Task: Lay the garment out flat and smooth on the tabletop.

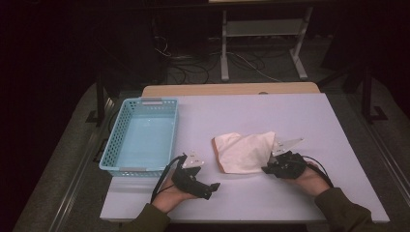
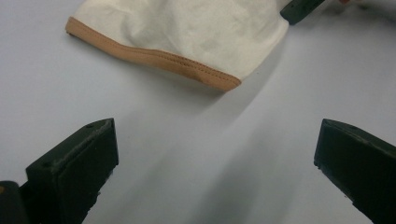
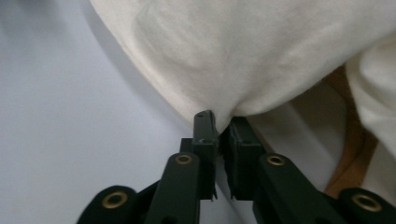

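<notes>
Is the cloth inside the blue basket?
No, the cloth lies on the white table to the right of the blue basket, pinched at its edge by the right gripper.

A lab or recording room, dimly lit: a plain white surface [image 1: 290, 116] stands alone on grey flooring, with loose cables [image 1: 193, 63] snaking across the floor at upper centre of the frame, the white metal legs of a stand [image 1: 225, 48] behind them (upper right of centre), and dark equipment frames [image 1: 99, 96] at both sides
</notes>
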Available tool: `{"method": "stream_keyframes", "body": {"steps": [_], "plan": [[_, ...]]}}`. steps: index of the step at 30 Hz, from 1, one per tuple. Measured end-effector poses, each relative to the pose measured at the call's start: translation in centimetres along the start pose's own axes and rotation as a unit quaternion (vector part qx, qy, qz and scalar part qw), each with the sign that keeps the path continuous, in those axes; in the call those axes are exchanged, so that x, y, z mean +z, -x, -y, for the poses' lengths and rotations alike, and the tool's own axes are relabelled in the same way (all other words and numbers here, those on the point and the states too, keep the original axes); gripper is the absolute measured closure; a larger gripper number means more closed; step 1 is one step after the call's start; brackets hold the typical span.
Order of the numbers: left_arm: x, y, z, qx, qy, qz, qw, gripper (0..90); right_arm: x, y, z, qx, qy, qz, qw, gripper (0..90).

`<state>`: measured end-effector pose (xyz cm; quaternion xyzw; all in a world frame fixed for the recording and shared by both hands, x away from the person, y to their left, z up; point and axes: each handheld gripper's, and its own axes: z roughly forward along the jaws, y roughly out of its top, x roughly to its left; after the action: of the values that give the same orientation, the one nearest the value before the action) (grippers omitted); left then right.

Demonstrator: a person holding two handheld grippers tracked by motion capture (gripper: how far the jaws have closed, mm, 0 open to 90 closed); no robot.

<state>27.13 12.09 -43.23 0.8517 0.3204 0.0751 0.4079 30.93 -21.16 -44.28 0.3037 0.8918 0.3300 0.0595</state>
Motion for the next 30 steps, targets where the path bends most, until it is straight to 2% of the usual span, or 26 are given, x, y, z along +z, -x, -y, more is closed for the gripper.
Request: {"method": "stream_keyframes", "body": {"steps": [6, 14, 25, 30], "plan": [[0.0, -0.1, 0.0, -0.004, -0.001, 0.000, 1.0000, 0.0, -0.1, 0.1, 0.0, 0.000, 0.004, -0.011, 0.9999, 85.8], [0.0, -0.1, 0.0, -0.004, 0.000, 0.000, 1.0000, 0.0, -1.0, 0.2, -0.4, 0.006, 0.033, -0.029, 0.9990, 86.2], [-0.1, -0.1, 0.0, -0.001, 0.003, -0.003, 1.0000, 0.0, -2.4, -0.2, -1.2, 0.007, 0.074, -0.055, 0.9957, 86.5], [-0.1, -0.1, 0.0, -0.003, 0.002, -0.005, 1.0000, 0.0, -3.1, 0.0, -1.6, 0.009, 0.099, -0.063, 0.9931, 86.5]]}}
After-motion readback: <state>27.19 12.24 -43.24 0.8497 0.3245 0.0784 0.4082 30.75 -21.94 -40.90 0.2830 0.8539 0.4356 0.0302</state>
